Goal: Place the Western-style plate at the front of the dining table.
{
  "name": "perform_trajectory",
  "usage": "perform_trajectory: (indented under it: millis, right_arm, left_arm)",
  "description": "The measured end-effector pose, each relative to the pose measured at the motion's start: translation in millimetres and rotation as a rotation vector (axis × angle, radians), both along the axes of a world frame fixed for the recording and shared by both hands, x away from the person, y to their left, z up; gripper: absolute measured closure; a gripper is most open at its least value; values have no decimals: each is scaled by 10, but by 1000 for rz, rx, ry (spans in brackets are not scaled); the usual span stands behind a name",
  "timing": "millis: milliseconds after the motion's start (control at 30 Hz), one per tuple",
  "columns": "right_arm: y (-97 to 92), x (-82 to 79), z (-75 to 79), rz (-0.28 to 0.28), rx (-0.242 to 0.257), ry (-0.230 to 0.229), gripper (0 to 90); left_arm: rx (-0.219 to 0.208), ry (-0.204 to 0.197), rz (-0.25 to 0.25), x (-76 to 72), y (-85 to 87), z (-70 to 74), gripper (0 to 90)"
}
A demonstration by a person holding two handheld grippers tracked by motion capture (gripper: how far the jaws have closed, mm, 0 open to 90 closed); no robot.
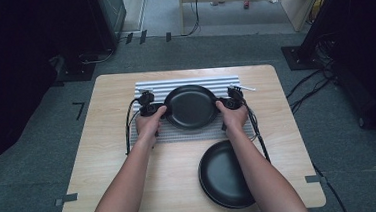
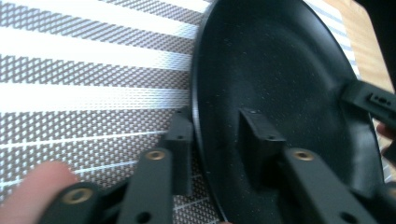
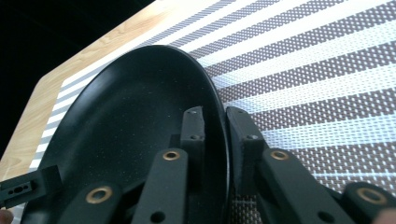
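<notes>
Black plate [image 1: 191,107], faintly speckled inside, on placemat [image 1: 150,87] woven in grey and white stripes. Second plate [image 1: 224,174], likewise black, plain. Table [image 1: 104,157] in light wood grain. Matte black left gripper [image 2: 215,128] and right gripper [image 3: 215,126], brass-coloured rivets at the joints. Dark grey carpet floor [image 1: 30,167]. Black cables [image 1: 127,130] along the table.

Even overhead light, dark surroundings; close gripper views slightly blurred.
</notes>
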State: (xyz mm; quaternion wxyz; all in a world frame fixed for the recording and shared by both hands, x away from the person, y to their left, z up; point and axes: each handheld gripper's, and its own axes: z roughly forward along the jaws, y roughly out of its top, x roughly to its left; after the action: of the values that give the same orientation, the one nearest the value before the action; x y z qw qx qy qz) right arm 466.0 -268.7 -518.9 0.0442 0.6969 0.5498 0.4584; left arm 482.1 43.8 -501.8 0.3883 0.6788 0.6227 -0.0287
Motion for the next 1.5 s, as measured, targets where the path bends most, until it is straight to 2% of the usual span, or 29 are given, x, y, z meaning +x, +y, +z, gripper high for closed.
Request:
perform_trajectory:
  millis: [33, 100, 133, 167, 233, 300, 367, 400, 433, 467, 533, 567, 600, 667, 767, 900, 1000, 1067, 1200, 1233, 1333, 1400, 1433, 1467, 1500]
  right_arm:
    - [-1, -15, 31, -13, -73, -11, 724]
    - [-15, -30, 92, -22, -119, -27, 704]
    - [-15, -30, 92, -22, -119, -27, 704]
    - [-37, -48, 157, -21, -170, -49, 678]
    - [-52, -58, 185, -21, -175, -54, 658]
    - [-107, -96, 229, -7, -182, -77, 628]
    - [-138, -122, 241, 17, -141, -82, 590]
    - [-138, -122, 241, 17, -141, -82, 590]
    - [-155, -154, 258, 39, -126, -90, 517]
    - [-150, -167, 269, 35, -118, -87, 485]
    - [-153, -181, 278, 38, -131, -84, 477]
    - [-167, -225, 308, 55, -144, -79, 455]
    - [-178, -249, 327, 69, -152, -71, 450]
    - [-213, -313, 359, 91, -165, -82, 422]
    - [-268, -405, 399, 147, -175, -114, 367]
    - [-285, -513, 439, 158, -222, -136, 354]
    - [-308, -562, 456, 164, -225, -148, 349]
    - [-344, -651, 489, 172, -236, -167, 330]
    - [-398, -751, 519, 164, -256, -180, 318]
    - [-447, -813, 531, 169, -269, -188, 304]
    - [-531, -921, 556, 169, -265, -199, 293]
    - [-557, -957, 563, 172, -263, -203, 290]
    - [-604, -1029, 574, 173, -273, -209, 283]
    - [-627, -1066, 577, 171, -278, -214, 283]
    - [-651, -1100, 578, 171, -282, -215, 280]
  left_arm:
    - [77, -74, -3, -40, -30, 64, 536]
    - [98, -93, -22, -67, -43, 113, 494]
    - [98, -93, -22, -67, -43, 113, 460]
    - [116, -109, -40, -102, -54, 157, 429]
    - [128, -117, -45, -121, -57, 179, 377]
    - [132, -130, -43, -173, -42, 239, 330]
    - [122, -137, -40, -213, -26, 281, 285]
    - [122, -137, -40, -213, -26, 281, 270]
    - [124, -153, -46, -267, -18, 318, 254]
    - [117, -158, -47, -297, -15, 330, 231]
    - [111, -162, -53, -328, -7, 340, 202]
    - [100, -170, -56, -389, 5, 348, 190]
    - [100, -170, -56, -389, 5, 348, 181]
    - [88, -180, -65, -472, 29, 353, 169]
    - [99, -192, -65, -543, 46, 374, 164]
    - [101, -213, -71, -631, 53, 428, 156]
    - [107, -225, -76, -687, 59, 462, 156]
    - [95, -248, -81, -777, 85, 502, 154]
    - [88, -257, -84, -859, 129, 523, 144]
    - [95, -265, -83, -915, 163, 531, 144]
    - [105, -289, -86, -1010, 210, 536, 134]
    - [110, -294, -88, -1042, 228, 538, 127]
    - [110, -297, -86, -1105, 263, 541, 124]
    - [110, -297, -86, -1105, 263, 541, 120]
    - [114, -304, -84, -1171, 291, 543, 117]
